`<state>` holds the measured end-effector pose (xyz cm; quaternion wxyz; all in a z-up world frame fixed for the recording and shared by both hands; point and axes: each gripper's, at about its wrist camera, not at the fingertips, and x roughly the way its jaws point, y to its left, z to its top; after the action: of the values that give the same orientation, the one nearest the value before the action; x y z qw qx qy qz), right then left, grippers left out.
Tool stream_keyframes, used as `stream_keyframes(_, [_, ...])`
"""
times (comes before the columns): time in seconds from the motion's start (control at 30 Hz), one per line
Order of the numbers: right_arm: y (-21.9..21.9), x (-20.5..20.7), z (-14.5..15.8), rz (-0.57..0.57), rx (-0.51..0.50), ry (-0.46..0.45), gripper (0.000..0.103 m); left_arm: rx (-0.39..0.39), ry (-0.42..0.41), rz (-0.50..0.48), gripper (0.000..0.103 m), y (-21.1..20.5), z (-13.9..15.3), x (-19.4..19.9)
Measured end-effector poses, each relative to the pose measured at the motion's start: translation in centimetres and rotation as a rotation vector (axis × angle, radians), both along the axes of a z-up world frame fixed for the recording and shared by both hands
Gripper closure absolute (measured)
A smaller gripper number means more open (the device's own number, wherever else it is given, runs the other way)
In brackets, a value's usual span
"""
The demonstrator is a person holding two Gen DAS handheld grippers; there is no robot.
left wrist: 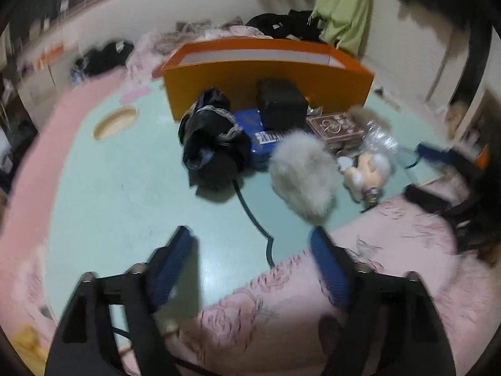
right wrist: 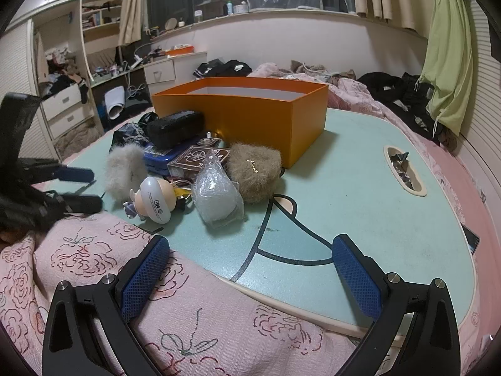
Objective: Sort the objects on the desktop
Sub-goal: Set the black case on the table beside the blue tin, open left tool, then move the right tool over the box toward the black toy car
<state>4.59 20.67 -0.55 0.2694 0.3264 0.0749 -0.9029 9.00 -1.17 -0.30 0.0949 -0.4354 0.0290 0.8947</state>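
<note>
the grey puff (left wrist: 302, 177) on the tabletop (left wrist: 125, 188), just ahead of the released, empty left tongs (left wrist: 250, 247), looks light and squashy, best pinched across its middle; the right tongs (right wrist: 250, 269) also gape empty.

The table (right wrist: 360, 206) looks smooth and shiny. The box (right wrist: 260, 119) looks like matt card. Ahead, two pouches (right wrist: 255, 172) look fluffy.
</note>
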Motion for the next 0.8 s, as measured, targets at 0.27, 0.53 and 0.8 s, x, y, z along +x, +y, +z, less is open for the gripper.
stream_keyframes(0.27, [0.1,0.0,-0.1,0.002,-0.001,0.001,0.000,0.043,-0.006,0.034,0.000,0.2,-0.4,-1.6])
stream_keyframes(0.53, [0.0,0.0,0.0,0.001,-0.001,0.001,0.000,0.047,0.008,0.047,0.000,0.0,-0.7,-1.1])
stream_keyframes(0.8, [0.1,0.0,0.0,0.002,-0.001,0.002,0.000,0.047,0.008,0.049,0.000,0.0,-0.8,-1.2])
